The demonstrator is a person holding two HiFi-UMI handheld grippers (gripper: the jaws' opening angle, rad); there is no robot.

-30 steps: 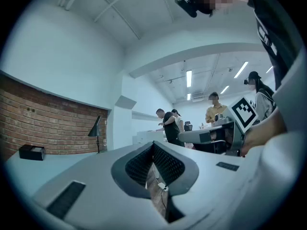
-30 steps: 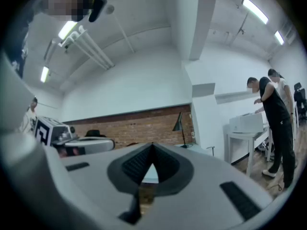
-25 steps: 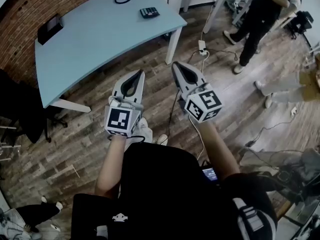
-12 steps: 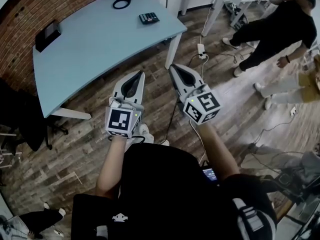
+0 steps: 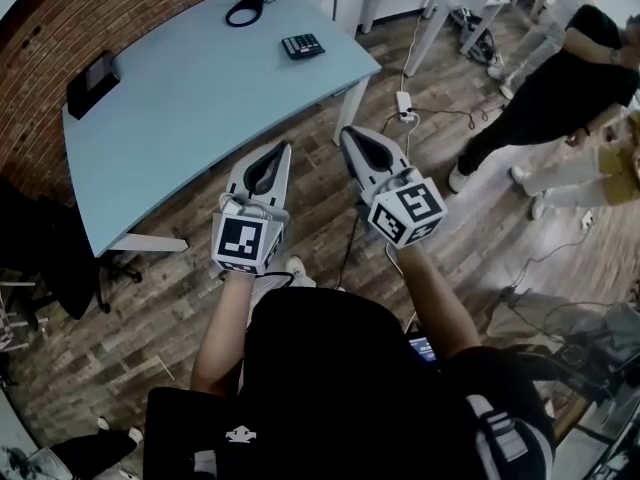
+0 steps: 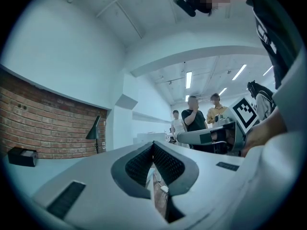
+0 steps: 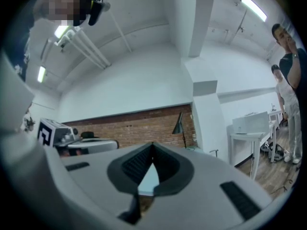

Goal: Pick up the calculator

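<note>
Pale blue table (image 5: 200,98) fills the upper left of the head view, well apart from the person standing on the wood floor (image 5: 150,298). Left gripper (image 5: 281,152) and right gripper (image 5: 351,136) are held level side by side, tips toward the table. Both have jaws pressed together on nothing, carried closed, I judge, since nothing is within reach. Calculator (image 5: 302,45) lies near the table's far right corner, untouched.

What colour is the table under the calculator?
Light blue; the table shows best in head view.

Left gripper (image 5: 283,150), right gripper (image 5: 350,134) level (both closed, empty)
</note>
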